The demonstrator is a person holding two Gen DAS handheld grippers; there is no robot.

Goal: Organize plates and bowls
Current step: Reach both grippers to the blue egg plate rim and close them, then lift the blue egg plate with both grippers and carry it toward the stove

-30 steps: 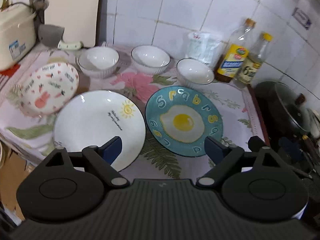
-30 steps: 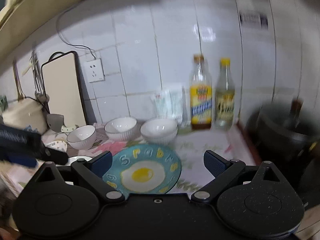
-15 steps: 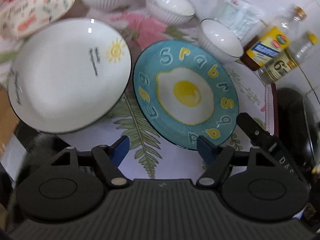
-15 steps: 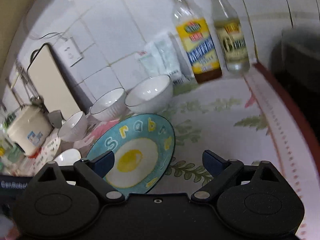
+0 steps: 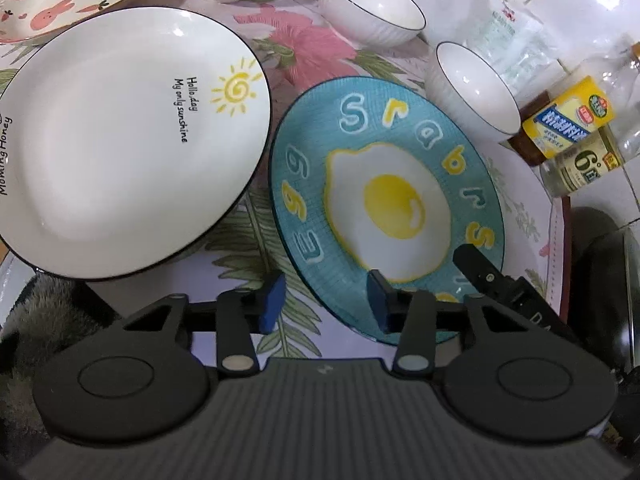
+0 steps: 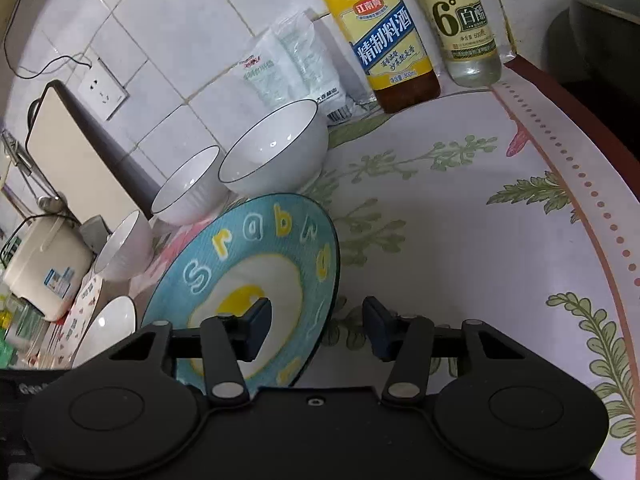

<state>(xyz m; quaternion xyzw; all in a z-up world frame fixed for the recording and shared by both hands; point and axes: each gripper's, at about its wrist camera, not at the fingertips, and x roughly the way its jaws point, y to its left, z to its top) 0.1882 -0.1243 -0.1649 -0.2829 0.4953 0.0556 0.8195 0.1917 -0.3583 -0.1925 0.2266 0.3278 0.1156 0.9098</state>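
Three white ribbed bowls (image 6: 276,148) and three plates; both grippers (image 5: 326,300) (image 6: 316,330) gape half-open and empty, apparently straddling the teal fried-egg plate's (image 5: 384,200) rim.

We note both grippers alike: left gripper (image 5: 325,302) and right gripper (image 6: 316,326) matte black, blue finger pads, round side discs, silver pivot pins, ribbed grey housing on left.

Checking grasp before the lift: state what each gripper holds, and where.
Nothing is held. The left gripper and right gripper are open, straddling opposite rim edges of the round blue fried-egg plate.
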